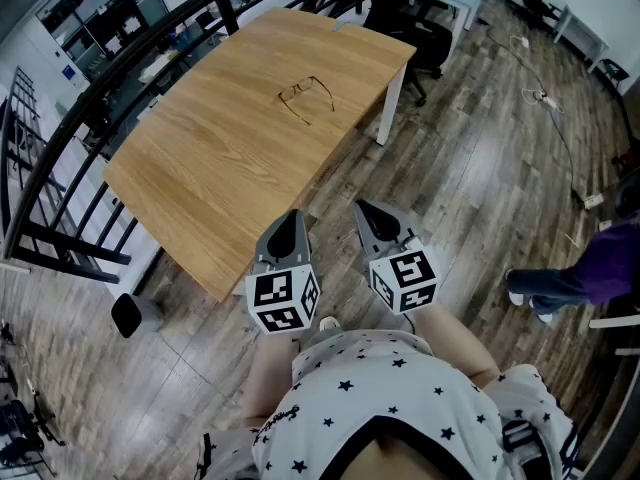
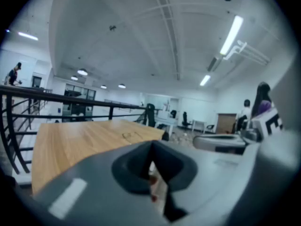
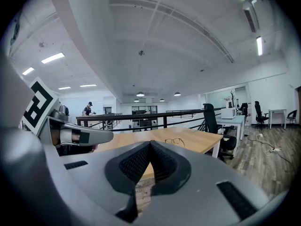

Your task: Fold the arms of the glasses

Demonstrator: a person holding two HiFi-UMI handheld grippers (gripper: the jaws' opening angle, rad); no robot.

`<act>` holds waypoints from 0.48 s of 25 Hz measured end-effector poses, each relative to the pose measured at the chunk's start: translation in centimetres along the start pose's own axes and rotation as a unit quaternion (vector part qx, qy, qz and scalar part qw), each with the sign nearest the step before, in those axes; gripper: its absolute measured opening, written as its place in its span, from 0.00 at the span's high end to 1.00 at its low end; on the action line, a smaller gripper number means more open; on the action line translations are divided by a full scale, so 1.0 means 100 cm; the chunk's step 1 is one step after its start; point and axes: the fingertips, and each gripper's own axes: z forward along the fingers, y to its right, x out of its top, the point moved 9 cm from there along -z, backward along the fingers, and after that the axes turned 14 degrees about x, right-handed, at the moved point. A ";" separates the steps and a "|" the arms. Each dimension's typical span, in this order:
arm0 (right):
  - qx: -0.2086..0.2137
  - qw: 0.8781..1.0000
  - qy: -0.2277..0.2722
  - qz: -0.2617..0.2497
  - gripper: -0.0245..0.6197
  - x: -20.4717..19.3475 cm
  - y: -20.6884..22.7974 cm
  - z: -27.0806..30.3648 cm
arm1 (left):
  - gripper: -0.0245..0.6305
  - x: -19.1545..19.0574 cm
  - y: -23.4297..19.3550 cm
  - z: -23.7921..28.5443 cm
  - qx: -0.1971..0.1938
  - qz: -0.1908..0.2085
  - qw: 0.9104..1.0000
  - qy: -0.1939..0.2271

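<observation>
One table [image 1: 230,158]: light wood, white legs, on plank floor [image 1: 480,198]; top carries only the glasses.
Railing [image 1: 60,138]: black metal bars, runs along the table's far-left side.
Person holding rig: white star-print shirt [image 1: 380,388] at bottom of head view, standing off the table's near corner.
Bystander [image 1: 565,283]: purple sleeve and jeans at right edge, well apart from the table.
Office chair [image 1: 420,38]: black, just past the table's far end.
Left gripper [image 1: 293,216]: jaws clenched together, nothing between them; tip just off the table's near edge, aimed at the tabletop.
Right gripper [image 1: 362,208]: jaws likewise pressed together, empty; beside the left one, over the floor, marker cubes nearly level with each other.
Cable [image 1: 545,98]: thin, lies on the floor at upper right.
Glasses [image 1: 306,96]: dark thin frame, lying on the table's far half, arms look spread, not folded; well apart from both grippers, nothing touching them. Right gripper view shows them straight ahead past its jaw tips.
</observation>
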 end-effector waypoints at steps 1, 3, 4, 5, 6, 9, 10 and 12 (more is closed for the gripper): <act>-0.001 1.000 0.000 -0.001 0.94 0.001 -0.002 0.003 | 0.95 0.000 -0.002 0.001 -0.002 0.005 1.000 0.002; -0.001 1.000 0.001 -0.003 0.94 0.002 -0.006 0.008 | 0.95 -0.001 -0.005 0.003 -0.005 0.013 1.000 0.004; -0.001 1.000 0.002 -0.003 0.94 0.002 -0.007 0.010 | 0.95 -0.002 -0.007 0.004 -0.007 0.016 1.000 0.004; -0.002 1.000 0.002 -0.003 0.94 0.002 -0.009 0.013 | 0.95 -0.003 -0.009 0.005 -0.010 0.019 1.000 0.004; -0.002 1.000 0.002 -0.002 0.94 0.002 -0.011 0.015 | 0.95 -0.004 -0.012 0.005 -0.013 0.021 1.000 0.002; -0.003 1.000 0.001 0.000 0.94 0.002 -0.018 0.021 | 0.95 -0.006 -0.019 0.007 -0.020 0.030 0.999 -0.002; -0.004 1.000 0.002 0.002 0.94 0.002 -0.020 0.023 | 0.95 -0.007 -0.021 0.008 -0.021 0.034 0.999 -0.002; -0.002 1.000 0.009 0.014 0.94 0.002 -0.023 0.027 | 0.95 -0.007 -0.026 0.009 -0.023 0.042 0.999 -0.002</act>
